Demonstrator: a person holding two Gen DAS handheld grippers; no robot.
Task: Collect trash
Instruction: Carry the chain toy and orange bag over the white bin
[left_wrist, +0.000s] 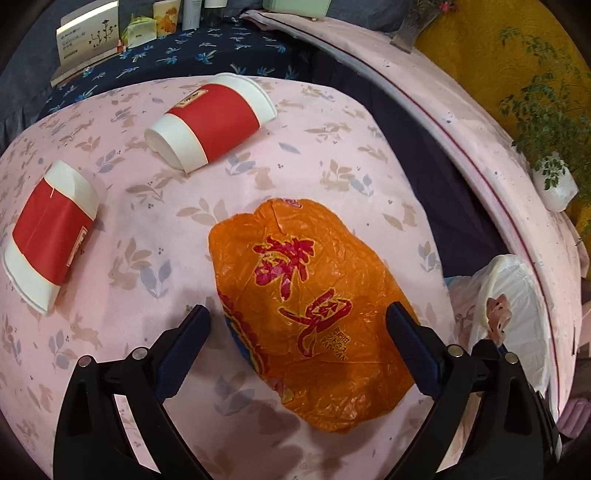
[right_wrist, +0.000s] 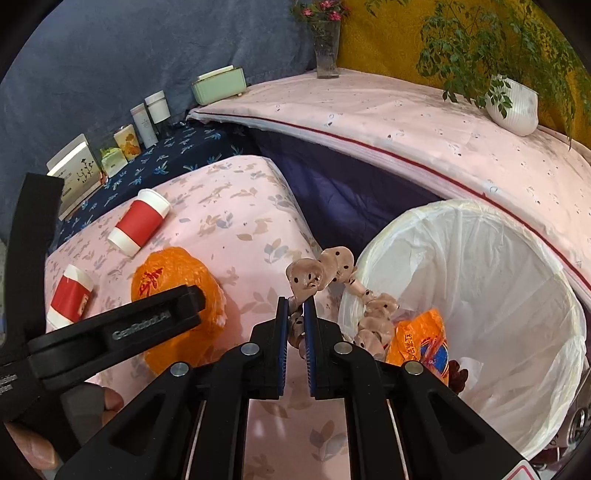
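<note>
Left claw (left_wrist: 299, 325) hangs spread wide astride the orange bag (left_wrist: 314, 314): thin, light, crinkly, so pinch a raised fold near its middle. Right claw (right_wrist: 296, 317) is clenched on a limp spotted scrunchie (right_wrist: 317, 277), bin (right_wrist: 517, 295) just right of it.

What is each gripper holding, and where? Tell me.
The right gripper pinches the pink spotted strip near its lower end. The left gripper holds nothing, open around the orange bag.
</note>
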